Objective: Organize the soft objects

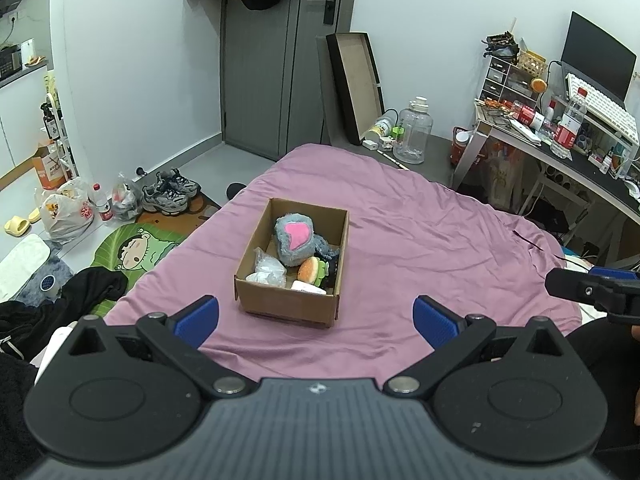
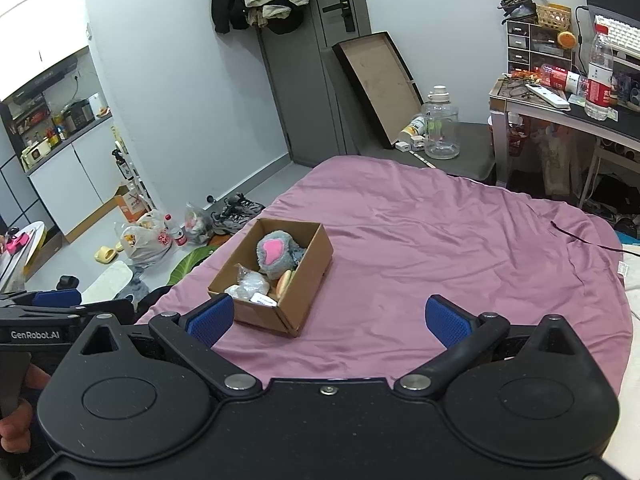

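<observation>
A cardboard box (image 1: 280,304) stands on the purple bedspread (image 1: 420,248). Inside lie a grey plush with a pink heart (image 1: 296,240), a burger plush (image 1: 311,269), a clear plastic bag (image 1: 269,269) and a white item (image 1: 308,287). My left gripper (image 1: 316,320) is open and empty, just short of the box's near wall. My right gripper (image 2: 330,320) is open and empty, near and to the right of the box (image 2: 298,280); the grey plush (image 2: 276,254) shows inside. The right gripper also shows at the right edge of the left wrist view (image 1: 592,290).
A cluttered desk (image 1: 560,136) with bottles, keyboard and monitor stands right of the bed. A grey door (image 1: 280,60) with hanging clothes is ahead. Bags, shoes (image 1: 170,192), a cartoon mat and dark clothes (image 1: 60,304) lie on the floor at left. A water jug (image 1: 414,132) stands beyond the bed.
</observation>
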The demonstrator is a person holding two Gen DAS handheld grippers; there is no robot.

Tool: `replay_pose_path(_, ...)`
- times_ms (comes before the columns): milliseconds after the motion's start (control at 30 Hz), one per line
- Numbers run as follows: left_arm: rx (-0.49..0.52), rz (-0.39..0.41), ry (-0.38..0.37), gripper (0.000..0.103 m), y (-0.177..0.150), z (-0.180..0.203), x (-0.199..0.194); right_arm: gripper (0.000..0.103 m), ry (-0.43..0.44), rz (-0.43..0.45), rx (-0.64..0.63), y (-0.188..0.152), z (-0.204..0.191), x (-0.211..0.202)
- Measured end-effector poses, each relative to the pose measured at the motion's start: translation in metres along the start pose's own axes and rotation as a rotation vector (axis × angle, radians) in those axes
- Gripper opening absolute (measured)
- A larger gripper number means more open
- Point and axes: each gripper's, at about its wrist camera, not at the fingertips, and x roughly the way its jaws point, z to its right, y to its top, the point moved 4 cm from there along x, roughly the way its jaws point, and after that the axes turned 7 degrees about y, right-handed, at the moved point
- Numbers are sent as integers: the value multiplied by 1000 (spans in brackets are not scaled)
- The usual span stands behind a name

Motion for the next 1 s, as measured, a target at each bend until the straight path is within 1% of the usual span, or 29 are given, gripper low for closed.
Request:
replay_pose_path(367, -4, 10, 5, 102, 2, 0, -1, 103, -3, -3, 7, -1, 4, 1)
replay_pose_path(467, 4, 17, 20, 102, 3, 1, -1, 103, -4, -4, 8, -1, 4, 1)
replay_pose_path(1000, -11, 18, 20, 102, 5, 1, -2, 103, -14, -14, 16, -2, 11, 5)
